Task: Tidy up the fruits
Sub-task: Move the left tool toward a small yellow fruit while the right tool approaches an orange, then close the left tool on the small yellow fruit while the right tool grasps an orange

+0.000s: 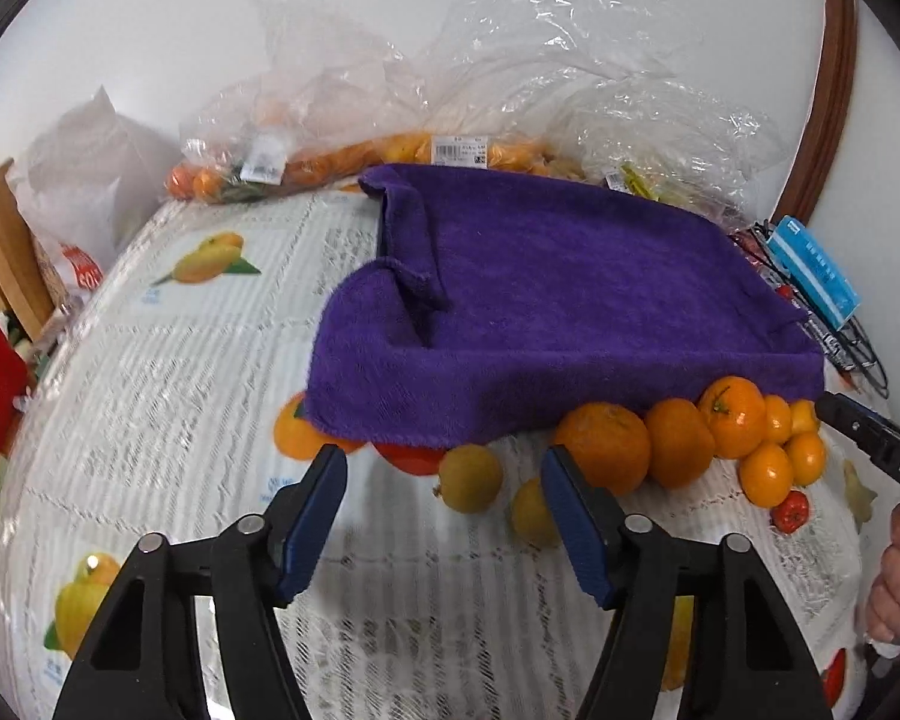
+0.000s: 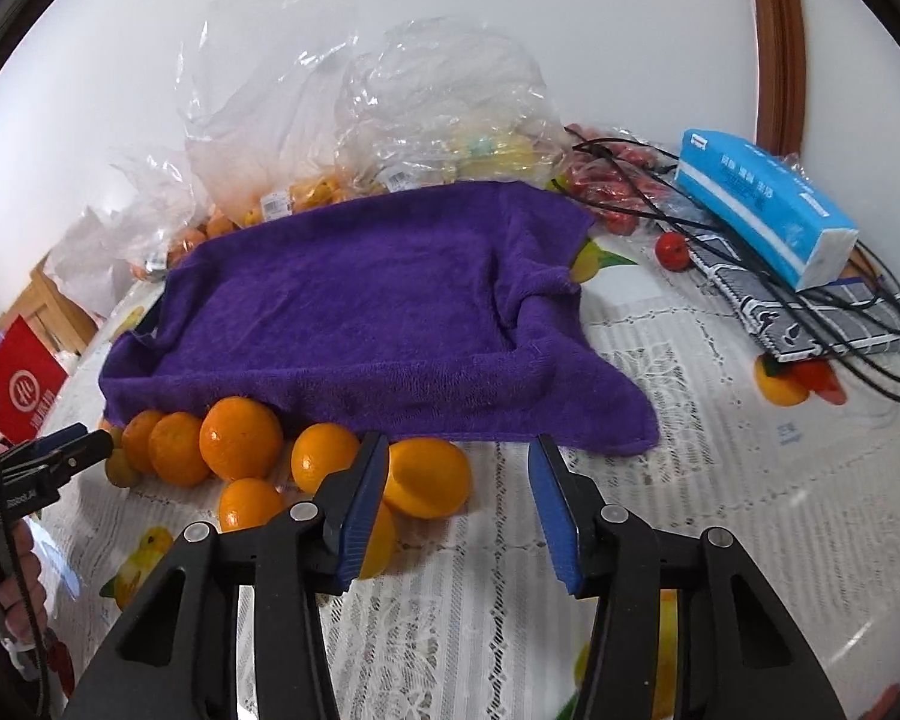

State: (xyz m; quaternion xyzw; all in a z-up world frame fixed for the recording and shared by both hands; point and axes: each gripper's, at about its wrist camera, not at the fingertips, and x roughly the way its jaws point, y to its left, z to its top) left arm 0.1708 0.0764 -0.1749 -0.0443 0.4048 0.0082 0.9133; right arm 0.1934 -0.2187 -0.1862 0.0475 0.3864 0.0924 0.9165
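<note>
the left gripper [image 1: 444, 519] hangs low over the desk [image 1: 168, 396] with its jaws spread apart and nothing between them; a yellowish round fruit [image 1: 470, 477] lies just beyond the gap, at about 12 o'clock from the fingertips. the right gripper [image 2: 459, 504] also has its jaws apart and empty, with a large yellow-orange fruit [image 2: 429, 477] lying just past its left finger, toward 11 o'clock. a purple towel [image 2: 360, 306] is draped over something box-shaped in the middle of the desk, its near edge hanging down to the lace cloth. a cluster of oranges [image 1: 690, 444] sits against that near edge, at 1 to 2 o'clock from the left gripper and at 9 to 10 o'clock from the right one, the fruits touching one another. a small red fruit [image 1: 790, 510] lies just beside the cluster. behind the towel, at 12 o'clock, clear plastic bags [image 2: 306, 120] hold more orange fruit against the wall. a blue tissue pack [image 2: 762, 204] rests on a patterned cloth and black cable at 2 o'clock in the right wrist view.
</note>
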